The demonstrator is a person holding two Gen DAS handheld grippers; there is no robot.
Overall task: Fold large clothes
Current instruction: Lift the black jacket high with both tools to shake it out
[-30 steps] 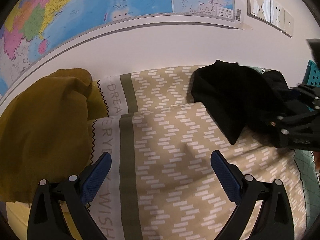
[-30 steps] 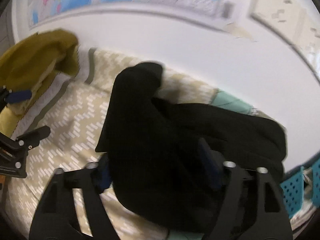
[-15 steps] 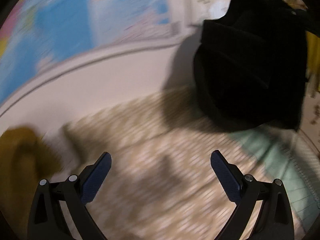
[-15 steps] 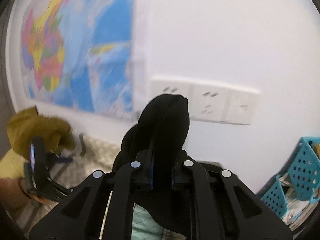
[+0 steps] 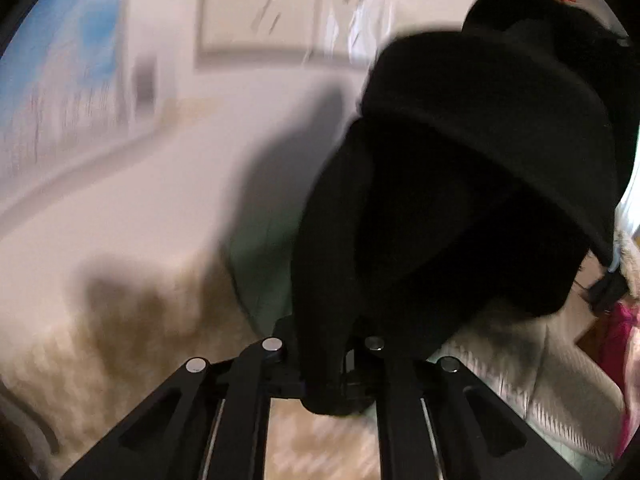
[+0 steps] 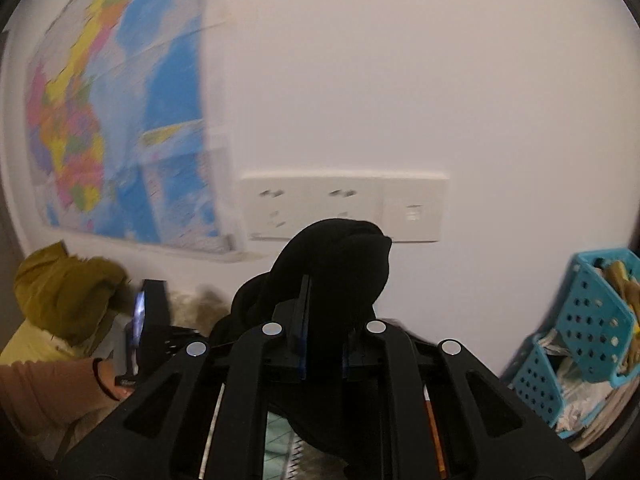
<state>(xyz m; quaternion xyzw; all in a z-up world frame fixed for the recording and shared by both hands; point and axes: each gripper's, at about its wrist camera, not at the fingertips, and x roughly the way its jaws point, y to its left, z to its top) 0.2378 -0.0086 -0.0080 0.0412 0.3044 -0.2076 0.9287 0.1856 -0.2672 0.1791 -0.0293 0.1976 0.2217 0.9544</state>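
Both pairs of fingers are clamped on cloth right now: the left gripper (image 5: 325,376) has just snapped its jaws together on a hanging tail of the black garment (image 5: 472,184), and the right gripper (image 6: 320,344) is pinched tight on another bunch of the same dark fabric, which bulges up over its blue pads (image 6: 303,332). So the garment is up off the patterned bedspread (image 5: 120,344), slung between the two tools, with most of its bulk sagging in a heavy fold off to the right in the left wrist view. Looks like the spread-out step before any fold. The play here, I'd say, is to draw the two grips apart evenly until the cloth hangs flat, keeping both pinches firm, because a thick knit like this could slide out of a shallow bite. Worth checking each grip has an edge or corner rather than a random wad; I can't tell which from here. Further back in the right wrist view, a sleeve (image 6: 44,388) reaches in low left, a mustard garment (image 6: 64,292) sits heaped by the wall, blue baskets (image 6: 592,320) stand to the right, and behind it all hang the wall map (image 6: 120,120) and the socket panel (image 6: 344,208).
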